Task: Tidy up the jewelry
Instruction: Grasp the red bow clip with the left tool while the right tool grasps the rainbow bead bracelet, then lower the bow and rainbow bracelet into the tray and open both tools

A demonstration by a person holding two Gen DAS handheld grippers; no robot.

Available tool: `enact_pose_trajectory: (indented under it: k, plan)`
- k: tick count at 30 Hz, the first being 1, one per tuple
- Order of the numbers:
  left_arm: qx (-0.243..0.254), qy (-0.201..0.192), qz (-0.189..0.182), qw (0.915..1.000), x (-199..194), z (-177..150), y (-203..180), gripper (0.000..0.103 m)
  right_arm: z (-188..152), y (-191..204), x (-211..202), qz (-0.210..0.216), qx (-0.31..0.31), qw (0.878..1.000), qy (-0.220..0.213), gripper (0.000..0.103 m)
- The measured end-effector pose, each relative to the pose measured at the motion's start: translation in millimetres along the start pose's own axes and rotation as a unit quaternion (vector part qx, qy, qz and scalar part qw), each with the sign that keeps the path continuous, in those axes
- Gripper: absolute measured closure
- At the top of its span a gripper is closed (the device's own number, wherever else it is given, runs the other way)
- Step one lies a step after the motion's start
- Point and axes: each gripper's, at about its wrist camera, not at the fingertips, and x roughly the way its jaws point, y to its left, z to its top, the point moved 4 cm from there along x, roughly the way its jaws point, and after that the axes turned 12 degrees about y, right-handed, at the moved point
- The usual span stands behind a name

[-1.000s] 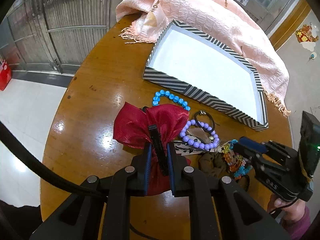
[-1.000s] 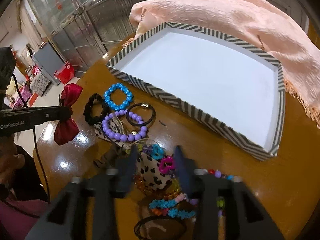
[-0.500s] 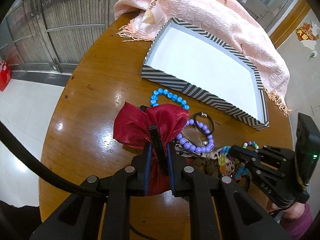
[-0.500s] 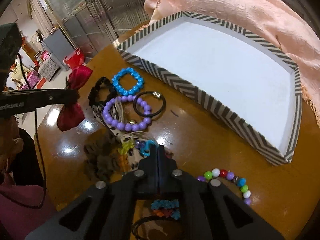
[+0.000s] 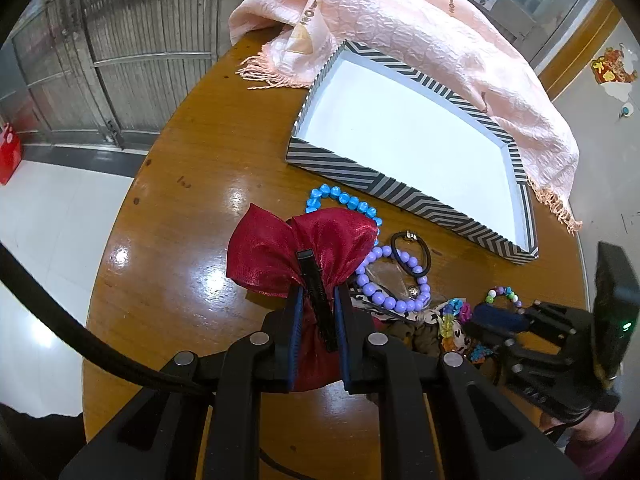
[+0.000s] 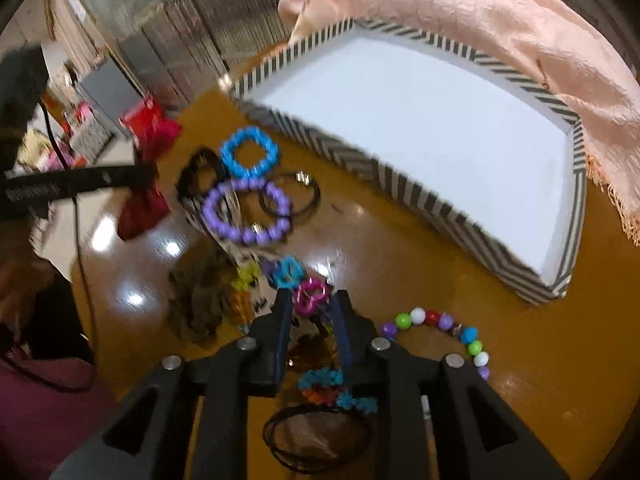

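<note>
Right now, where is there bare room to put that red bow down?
The striped tray is bare inside. Bare wood lies left of the red bow, out to the table edge. Crowded: the beads and hair ties between both grippers, from the blue bracelet to the purple bracelet.

A striped tray with black-and-white chevron walls and a bare white floor sits on the bench, and every piece of jewelry lies outside it, off its near long wall. Closest to that wall is a blue bead bracelet, a closed ring lying flat. Just beyond it from the tray a purple bead bracelet lies flat, touching a thin black hair tie with a small metal charm. A red satin bow clip is held up over the bench, farther from the tray. A multicolor bead bracelet curves on the bench near the tray's right corner.
</note>
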Motion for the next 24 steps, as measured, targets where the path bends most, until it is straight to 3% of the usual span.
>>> enact_pose_trajectory:
  k: [4,7,15,24]
  plan:
    - [-0.001,0.002,0.001,1.0,1,0,1,0.094,-1,0,11,-0.007,0.002,1.0,0.003,0.082]
    - [-0.003,0.004,0.001,1.0,2,1,3,0.094,-3,-6,5,0.006,0.019,1.0,-0.009,0.089]
    - [0.008,-0.003,-0.004,1.0,-3,7,-2,0.094,-1,-12,-44,0.028,0.045,0.997,-0.065,0.089]
    - [0.057,-0.022,-0.032,0.9976,-35,41,-19,0.094,38,-20,-99,0.047,0.057,0.988,-0.137,0.089]
